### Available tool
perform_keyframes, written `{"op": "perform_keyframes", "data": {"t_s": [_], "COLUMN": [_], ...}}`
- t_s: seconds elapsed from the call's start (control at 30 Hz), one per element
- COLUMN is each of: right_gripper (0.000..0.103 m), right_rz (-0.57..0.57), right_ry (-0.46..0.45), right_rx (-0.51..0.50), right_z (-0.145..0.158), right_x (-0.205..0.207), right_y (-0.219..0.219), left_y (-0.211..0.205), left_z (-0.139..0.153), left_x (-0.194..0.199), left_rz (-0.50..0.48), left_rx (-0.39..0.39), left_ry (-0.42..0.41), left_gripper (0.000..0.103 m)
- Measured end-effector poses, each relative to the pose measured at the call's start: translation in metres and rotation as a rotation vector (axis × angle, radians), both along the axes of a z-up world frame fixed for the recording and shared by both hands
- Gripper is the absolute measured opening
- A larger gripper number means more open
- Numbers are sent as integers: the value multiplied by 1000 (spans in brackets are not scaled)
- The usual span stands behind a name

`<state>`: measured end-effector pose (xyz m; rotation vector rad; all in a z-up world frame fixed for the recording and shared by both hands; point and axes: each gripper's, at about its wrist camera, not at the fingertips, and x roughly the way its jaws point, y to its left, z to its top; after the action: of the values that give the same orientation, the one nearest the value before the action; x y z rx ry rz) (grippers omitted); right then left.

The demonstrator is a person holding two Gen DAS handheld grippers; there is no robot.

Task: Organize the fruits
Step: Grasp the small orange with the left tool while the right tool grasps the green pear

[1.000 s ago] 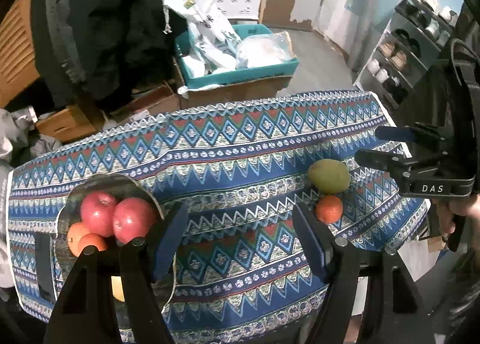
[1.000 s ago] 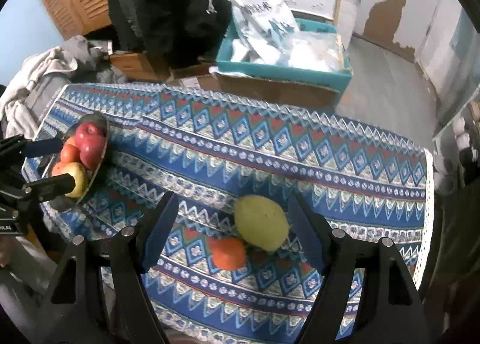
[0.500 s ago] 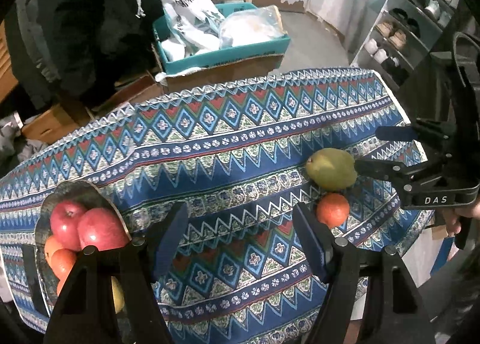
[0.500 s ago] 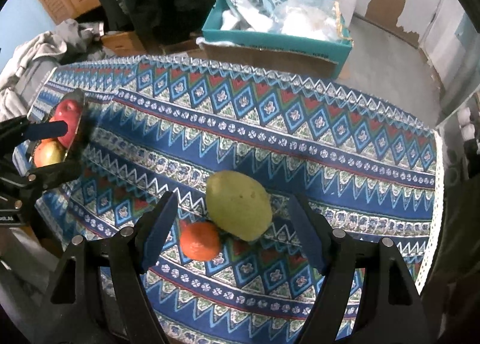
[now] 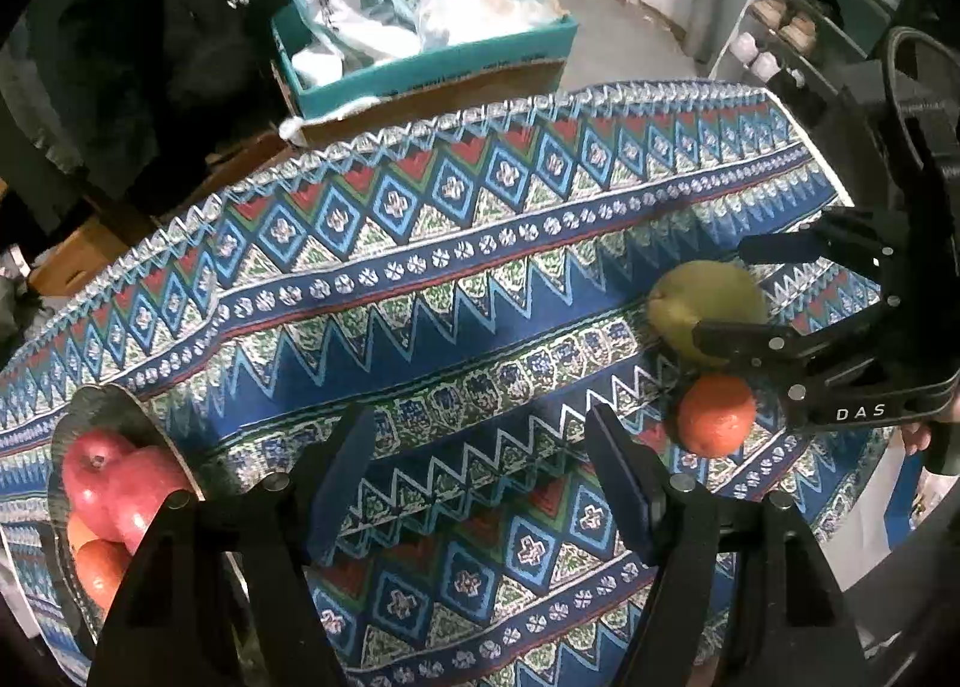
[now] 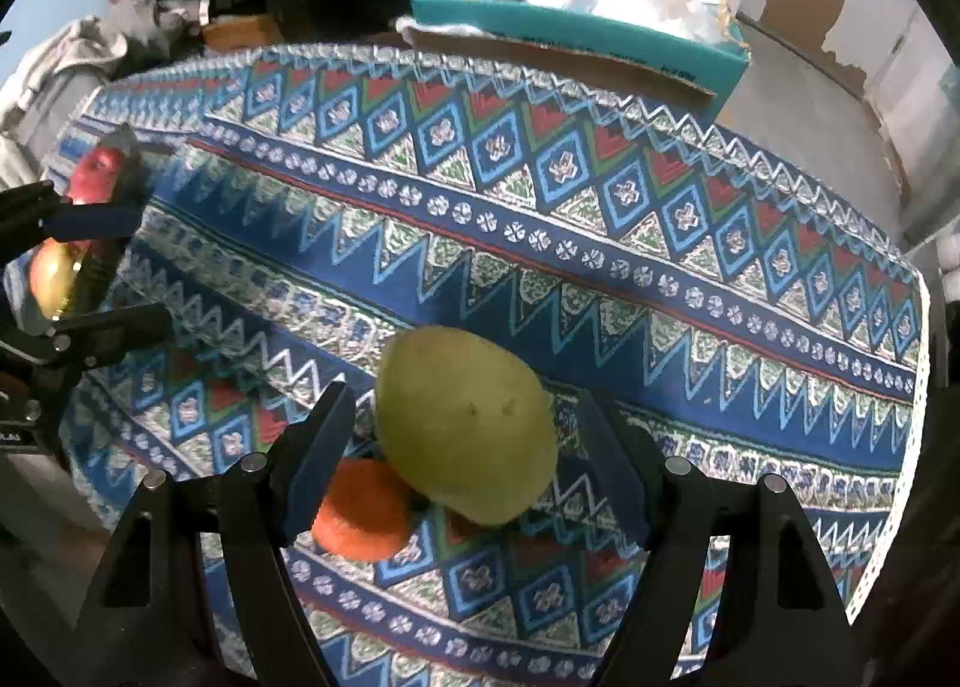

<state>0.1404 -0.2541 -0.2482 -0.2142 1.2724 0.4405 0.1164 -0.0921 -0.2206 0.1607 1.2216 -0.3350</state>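
Right tool (image 6: 462, 447) hung over the near right part of the desk (image 6: 600, 243), pointing steeply down, its two blue-padded fingers spread apart and gripping nothing. Between those fingers, from its own camera, sat a large yellow-green mango (image 6: 465, 426). The mango's long axis ran diagonally, from upper left to lower right, so it lay skewed across the gap rather than squarely in it. Neither pad appeared to touch the skin, though the left pad stood close beside it. A small orange tangerine (image 6: 363, 510) lay touching the mango's lower left side, partly behind the left finger; that finger looked likely to meet the tangerine if the tool closed as it stood.

Left tool (image 5: 480, 483) was likewise spread and empty, over bare patterned tablecloth (image 5: 420, 279) near the middle of the desk. The mango (image 5: 702, 309) and tangerine (image 5: 717, 414) lay well to its right, with the right tool (image 5: 729, 291) straddling the mango there. A dark metal bowl (image 5: 102, 405) stood at the desk's left end, just beside the left tool, holding red apples (image 5: 117, 483) and some orange fruit (image 5: 99, 567).

By this reading, the right tool was the nearer to the loose fruit, and the bowl lay well away across the desk.
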Motion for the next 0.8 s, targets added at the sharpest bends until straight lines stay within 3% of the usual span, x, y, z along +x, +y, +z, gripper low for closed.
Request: {"op": "perform_keyframes", "data": {"t_s": [0.27, 0.37, 0.67, 0.8], "right_gripper": [77, 70, 69, 69], "right_rz": [-4, -15, -197, -281], "right_ry": [60, 79, 41, 31], "right_rx": [13, 37, 55, 76], "right_z": [-23, -28, -15, -7], "right_x": [9, 10, 0, -9], "right_y": [-1, -2, -39, -67], "left_y": [-4, -7, -17, -36], "left_z": [-11, -12, -9, -9], "left_x": [9, 11, 7, 1], "left_rz": [4, 6, 15, -25], "left_rx": [-38, -55, -144, -140], "left_ry": [39, 53, 82, 87], "left_gripper": [74, 74, 74, 74]}}
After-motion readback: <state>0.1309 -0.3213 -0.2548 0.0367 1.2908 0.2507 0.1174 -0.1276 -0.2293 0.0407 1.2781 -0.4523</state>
